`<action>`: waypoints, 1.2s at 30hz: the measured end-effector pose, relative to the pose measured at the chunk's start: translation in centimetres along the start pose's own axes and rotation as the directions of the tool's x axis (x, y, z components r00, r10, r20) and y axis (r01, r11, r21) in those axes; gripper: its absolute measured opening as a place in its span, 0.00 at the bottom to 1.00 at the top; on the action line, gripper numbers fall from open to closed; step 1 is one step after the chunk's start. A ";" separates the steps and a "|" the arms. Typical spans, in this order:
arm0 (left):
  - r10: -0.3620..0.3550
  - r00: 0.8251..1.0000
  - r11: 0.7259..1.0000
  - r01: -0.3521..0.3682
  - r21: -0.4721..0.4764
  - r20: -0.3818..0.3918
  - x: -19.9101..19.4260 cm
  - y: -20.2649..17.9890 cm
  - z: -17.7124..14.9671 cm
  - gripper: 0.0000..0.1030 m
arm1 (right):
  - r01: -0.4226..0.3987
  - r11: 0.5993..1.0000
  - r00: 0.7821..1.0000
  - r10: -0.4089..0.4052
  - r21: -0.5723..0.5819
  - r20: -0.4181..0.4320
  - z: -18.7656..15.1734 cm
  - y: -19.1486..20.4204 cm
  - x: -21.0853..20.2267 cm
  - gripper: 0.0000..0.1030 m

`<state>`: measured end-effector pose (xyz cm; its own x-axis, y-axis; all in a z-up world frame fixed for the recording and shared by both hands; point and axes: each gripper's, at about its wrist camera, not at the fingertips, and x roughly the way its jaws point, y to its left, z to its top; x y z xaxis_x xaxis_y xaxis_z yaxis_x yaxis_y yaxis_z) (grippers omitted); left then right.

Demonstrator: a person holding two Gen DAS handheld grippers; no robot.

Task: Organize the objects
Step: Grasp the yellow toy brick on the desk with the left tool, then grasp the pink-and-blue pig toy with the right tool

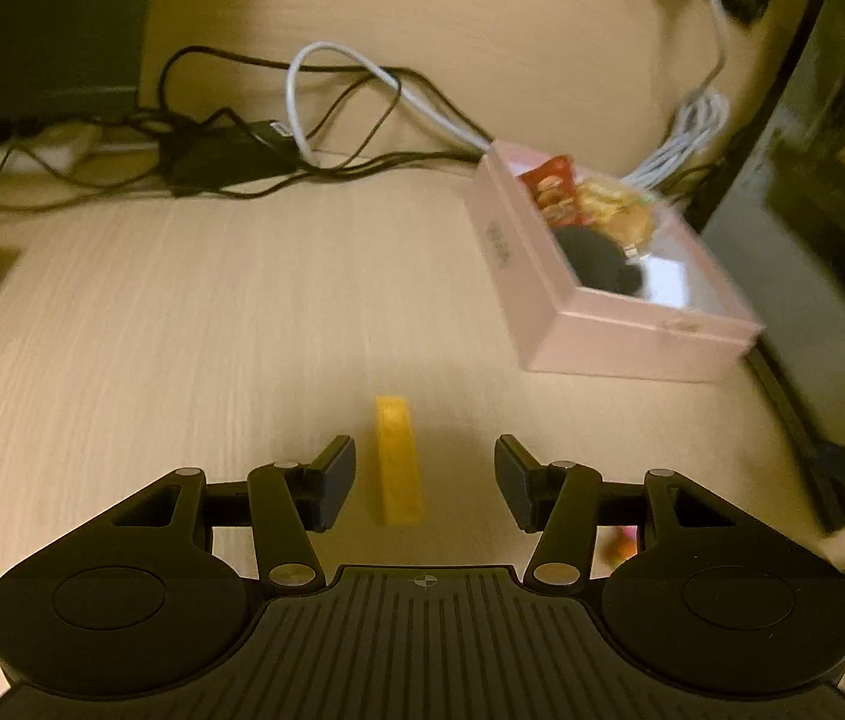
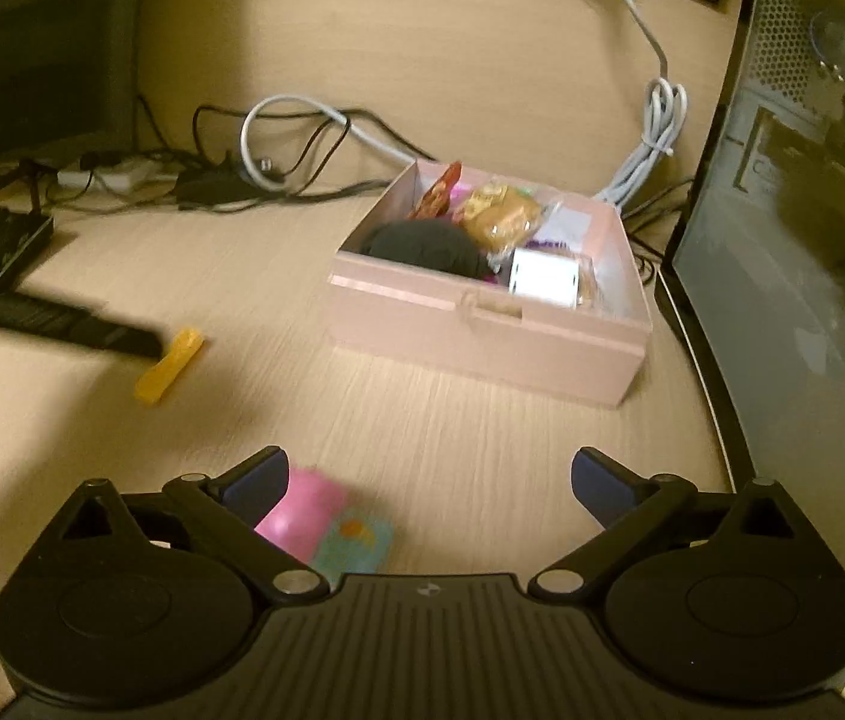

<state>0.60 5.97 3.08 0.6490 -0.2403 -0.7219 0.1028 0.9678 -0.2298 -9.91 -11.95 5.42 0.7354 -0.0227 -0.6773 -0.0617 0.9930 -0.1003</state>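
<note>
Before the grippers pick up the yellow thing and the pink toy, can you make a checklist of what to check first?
1. Yellow piece sits between the left gripper pads, untouched: ok.
2. Left gripper wide enough for it: ok.
3. Right gripper open: ok.
4. Pink toy centred between the right gripper's pads: not ok, it sits against the left pad.
5. Room in the pink box: cannot tell, it already holds snacks and a black lump.
6. Table path to the box is free: ok.
</note>
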 end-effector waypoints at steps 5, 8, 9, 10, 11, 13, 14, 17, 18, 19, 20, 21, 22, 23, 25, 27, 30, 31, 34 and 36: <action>0.044 0.998 0.999 -0.043 0.011 -0.045 2.5 -0.2 0.1 0.50 | -0.002 1.000 0.999 0.003 0.009 -0.036 -1.5 1.1 -0.4 0.99; 0.063 0.997 0.997 -0.060 0.043 -0.051 3.2 -0.3 -0.2 0.45 | -0.010 1.000 0.999 0.011 0.017 -0.054 -2.0 1.5 -0.3 1.00; 0.071 0.997 0.996 -0.069 0.049 -0.040 3.3 -0.3 -0.2 0.42 | -0.012 1.000 0.998 0.013 0.016 -0.060 -2.1 1.7 -0.3 1.00; 0.077 0.996 0.996 -0.076 0.048 -0.036 3.4 -0.2 -0.1 0.38 | -0.012 1.000 0.998 0.013 0.013 -0.064 -2.2 1.9 -0.3 1.00; 0.076 0.996 0.996 -0.074 0.043 -0.038 3.4 -0.1 0.0 0.34 | -0.012 1.000 0.998 0.013 0.008 -0.067 -2.3 2.0 -0.3 1.00; 0.067 0.996 0.997 -0.066 0.029 -0.050 3.5 0.2 0.1 0.18 | -0.012 1.000 0.997 0.012 0.005 -0.072 -2.4 2.2 -0.2 1.00; 0.066 0.996 0.998 -0.064 0.029 -0.054 3.4 0.3 0.1 0.18 | -0.014 1.000 0.997 0.014 0.007 -0.076 -2.4 2.3 -0.1 1.00; 0.065 0.996 0.998 -0.063 0.030 -0.064 2.8 0.2 -0.4 0.18 | -0.018 1.000 0.996 0.019 0.011 -0.091 -2.5 2.5 0.3 1.00; 0.055 0.996 0.998 -0.053 0.026 -0.070 2.5 0.2 -0.7 0.18 | -0.020 1.000 0.995 0.021 0.011 -0.097 -2.5 2.5 0.5 1.00; 0.042 0.996 0.999 -0.041 0.021 -0.075 2.2 0.2 -1.1 0.18 | -0.023 1.000 0.994 0.024 0.009 -0.105 -2.5 2.6 0.7 1.00; 0.033 0.996 0.999 -0.032 0.015 -0.080 1.9 0.1 -1.4 0.18 | -0.025 1.000 0.994 0.026 0.008 -0.109 -2.5 2.8 0.9 1.00; 0.023 0.996 1.000 -0.023 0.007 -0.086 1.5 0.0 -1.8 0.18 | -0.027 1.000 0.993 0.028 0.005 -0.112 -2.5 2.9 1.0 1.00; 0.012 0.996 1.000 -0.012 -0.001 -0.093 1.2 -0.1 -2.1 0.18 | -0.030 1.000 0.993 0.030 0.000 -0.115 -2.5 3.0 1.1 1.00; -0.001 0.995 1.000 0.001 -0.008 -0.100 0.9 -0.2 -2.5 0.18 | -0.029 1.000 0.993 0.028 -0.007 -0.115 -2.5 3.2 1.2 1.00; -0.019 0.994 1.000 0.019 -0.008 -0.107 0.3 -0.5 -3.0 0.18 | -0.021 1.000 0.993 0.019 -0.023 -0.117 -2.5 3.3 1.5 1.00; -0.032 0.994 0.999 0.032 -0.008 -0.109 -0.2 -0.6 -3.3 0.18 | -0.008 0.999 0.993 0.003 -0.037 -0.121 -2.6 3.1 1.7 1.00; -0.045 0.994 0.999 0.043 -0.022 -0.103 -1.0 -0.5 -3.3 0.18 | 0.020 0.998 0.992 -0.026 -0.054 -0.123 -2.7 2.5 1.9 1.00; -0.047 0.994 0.999 0.045 -0.028 -0.100 -1.2 -0.4 -3.3 0.18 | 0.040 0.997 0.991 -0.047 -0.063 -0.124 -2.7 2.2 2.1 1.00; -0.052 0.994 0.998 0.049 -0.037 -0.096 -1.6 -0.4 -3.2 0.18 | 0.124 0.989 0.983 -0.134 -0.079 -0.126 -2.9 1.2 2.6 1.00; -0.055 0.993 0.998 0.051 -0.040 -0.100 -1.7 -0.4 -3.3 0.18 | 0.162 0.985 0.976 -0.168 -0.052 -0.141 -3.0 0.3 2.8 1.00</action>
<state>-2.97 5.75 2.24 0.5637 -0.2990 -0.7699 0.1054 0.9506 -0.2920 -9.90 -12.06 1.32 0.6324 -0.2050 -0.7470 0.0229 0.9689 -0.2465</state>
